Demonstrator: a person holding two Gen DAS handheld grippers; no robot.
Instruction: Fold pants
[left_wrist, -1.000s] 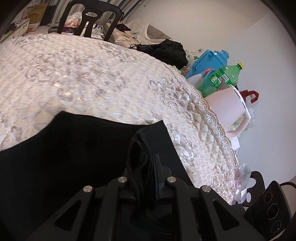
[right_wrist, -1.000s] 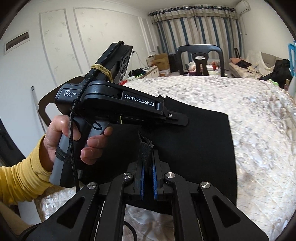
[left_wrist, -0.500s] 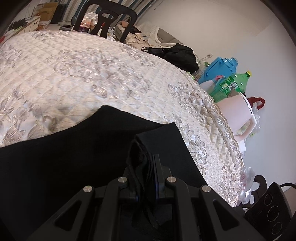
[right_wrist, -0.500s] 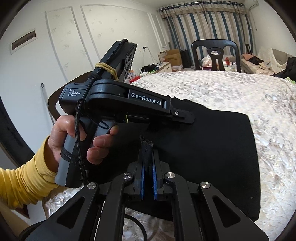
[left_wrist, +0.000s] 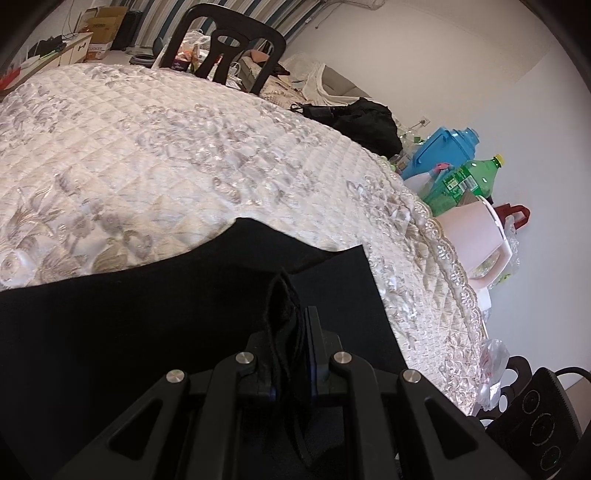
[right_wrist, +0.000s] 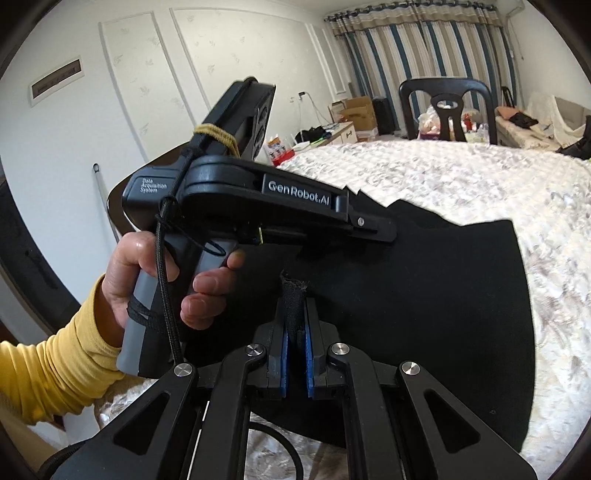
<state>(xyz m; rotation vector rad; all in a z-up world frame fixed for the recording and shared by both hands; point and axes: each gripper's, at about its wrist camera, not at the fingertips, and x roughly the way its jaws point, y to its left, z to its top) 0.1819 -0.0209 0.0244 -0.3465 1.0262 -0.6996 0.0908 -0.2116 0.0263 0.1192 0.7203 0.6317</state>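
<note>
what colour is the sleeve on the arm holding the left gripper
Mustard yellow sleeve, clearest in the right wrist view.

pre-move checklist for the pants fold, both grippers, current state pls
1. Left gripper shut on the black pants: ok, fabric pinched between the pads.
2. Right gripper shut on the pants: ok, a hem edge stands up between the blue pads.
3. Pants lying on the quilted tablecloth: ok, mostly flat, one raised fold ahead of the left gripper.
4. Clear cloth beyond the pants: ok, bare up to the black chair.
5. Lower layers aligned under the fold: cannot tell, black on black.
6. Left hand on its handle: ok.
</note>
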